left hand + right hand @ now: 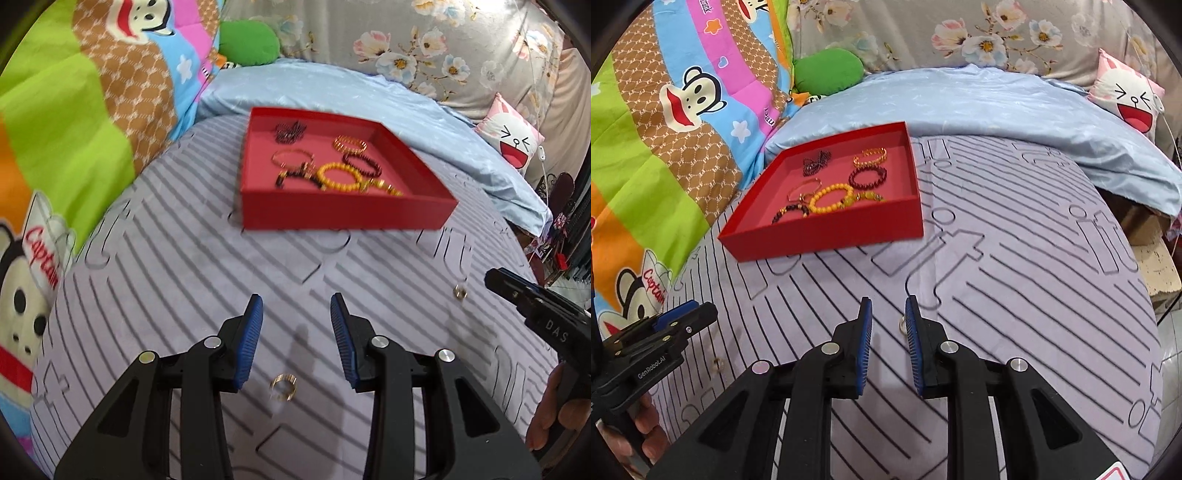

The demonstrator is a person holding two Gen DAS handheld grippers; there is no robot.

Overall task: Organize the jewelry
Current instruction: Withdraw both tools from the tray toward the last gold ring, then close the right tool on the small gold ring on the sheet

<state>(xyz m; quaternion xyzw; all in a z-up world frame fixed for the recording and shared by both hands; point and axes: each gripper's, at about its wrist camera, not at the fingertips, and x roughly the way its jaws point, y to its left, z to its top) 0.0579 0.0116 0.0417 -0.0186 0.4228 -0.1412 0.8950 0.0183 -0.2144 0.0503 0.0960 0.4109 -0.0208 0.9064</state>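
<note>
While the red tray sits on the lilac striped bedsheet, two small gold rings lie loose on the fabric in front of it. The tray is a shallow square box with a pink floor, and it holds several bracelets: a yellow beaded bracelet, a dark red beaded bracelet, a gold bangle, a thin rose-gold bangle, a black beaded piece and a brown beaded bracelet.

The left gripper hovers above the sheet with its blue pads moderately apart and nothing between them; one gold ring, a wide ribbed band, lies on the sheet below the gap, untouched. The right gripper has its pads only narrowly apart and grips nothing; the second gold ring shows on the sheet just beside its right pad, partly hidden. Behind the tray lie a pale blue quilt and a cartoon monkey blanket.
</note>
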